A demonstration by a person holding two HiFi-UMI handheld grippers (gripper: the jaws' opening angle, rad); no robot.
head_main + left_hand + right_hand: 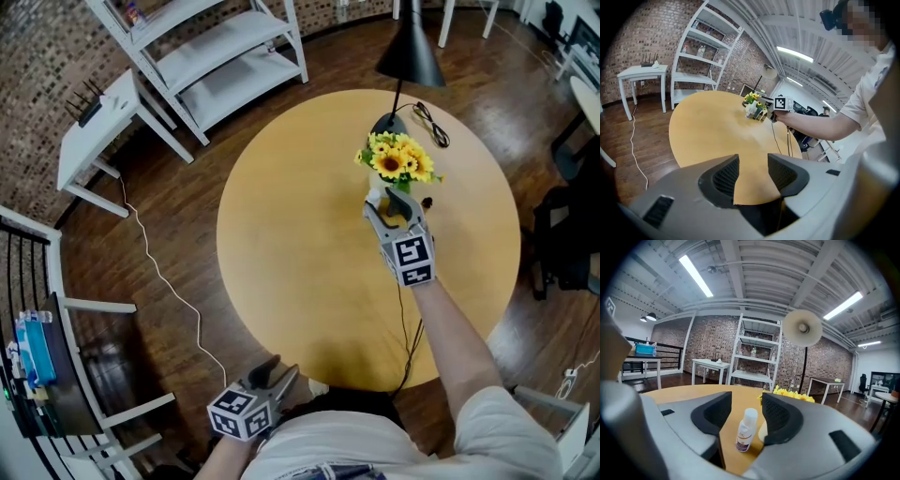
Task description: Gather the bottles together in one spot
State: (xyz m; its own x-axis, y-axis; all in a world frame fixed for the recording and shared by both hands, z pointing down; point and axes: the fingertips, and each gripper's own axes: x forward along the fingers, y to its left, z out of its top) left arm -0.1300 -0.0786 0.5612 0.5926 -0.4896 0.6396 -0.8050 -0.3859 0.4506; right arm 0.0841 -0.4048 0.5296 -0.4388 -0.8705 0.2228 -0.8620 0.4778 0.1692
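Observation:
A small white bottle (746, 430) with a purple label stands upright on the round wooden table (300, 272), between the jaws of my right gripper (746, 402). The pads stand off it on both sides, so the gripper is open. In the head view my right gripper (395, 201) reaches to just below the yellow flowers (398, 159), and the bottle is hidden there. The left gripper view shows a few small bottles (757, 112) grouped by the flowers. My left gripper (277, 372) hangs off the table's near edge, open and empty (753, 164).
A black floor lamp (410, 47) leans over the table's far side, and black cables (429, 122) lie beside its base. Another cable (405, 328) runs under my right arm. A white shelf unit (216, 56) and a white side table (98, 122) stand beyond.

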